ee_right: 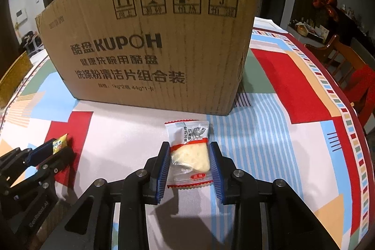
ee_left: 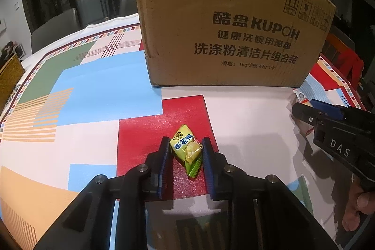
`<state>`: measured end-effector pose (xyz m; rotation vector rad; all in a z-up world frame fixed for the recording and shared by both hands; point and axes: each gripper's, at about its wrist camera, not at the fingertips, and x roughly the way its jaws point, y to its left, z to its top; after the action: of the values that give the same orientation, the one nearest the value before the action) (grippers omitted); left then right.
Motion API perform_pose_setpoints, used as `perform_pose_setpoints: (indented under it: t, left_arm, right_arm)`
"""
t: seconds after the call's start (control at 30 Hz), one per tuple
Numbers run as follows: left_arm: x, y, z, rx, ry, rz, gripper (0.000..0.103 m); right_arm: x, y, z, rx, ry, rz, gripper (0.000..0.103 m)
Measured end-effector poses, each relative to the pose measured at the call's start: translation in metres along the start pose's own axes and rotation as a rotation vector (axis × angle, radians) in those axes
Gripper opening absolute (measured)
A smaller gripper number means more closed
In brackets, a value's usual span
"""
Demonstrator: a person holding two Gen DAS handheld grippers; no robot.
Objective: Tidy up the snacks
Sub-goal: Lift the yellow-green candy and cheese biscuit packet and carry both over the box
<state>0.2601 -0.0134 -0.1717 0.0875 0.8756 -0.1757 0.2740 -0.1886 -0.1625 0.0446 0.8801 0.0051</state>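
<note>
A yellow durian candy (ee_left: 186,147) lies on a red patch of the tablecloth, between the blue pads of my left gripper (ee_left: 186,144). The pads touch its sides. A clear and white packet with a pale wedge-shaped snack (ee_right: 189,154) lies between the pads of my right gripper (ee_right: 189,149), which close against it. A tall brown KUPOH cardboard box (ee_left: 225,27) stands just behind both snacks; it also shows in the right wrist view (ee_right: 150,39). The right gripper shows at the right edge of the left view (ee_left: 302,109), and the left gripper at the left edge of the right view (ee_right: 56,148).
The table carries a patterned cloth (ee_left: 93,86) with red, blue, green and orange blocks. Its edge runs along the right side (ee_right: 346,114). A wooden chair with a red cushion (ee_right: 351,72) stands beyond that edge. Grey chairs (ee_left: 58,25) stand behind the table.
</note>
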Motion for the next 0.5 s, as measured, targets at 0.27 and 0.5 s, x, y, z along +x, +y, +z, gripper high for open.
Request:
perform_pose_setpoints:
  t: [0.27,0.5]
  left_arm:
    - [-0.013,0.003,0.006,-0.009,-0.025,0.002,0.027]
    - [-0.034,0.004,0.011,-0.01,-0.059,0.005,0.027]
  right_arm:
    - [-0.015,0.004,0.006,-0.005,-0.029,0.004,0.034]
    - [-0.035,0.008,0.012,-0.009,-0.063,0.003,0.034]
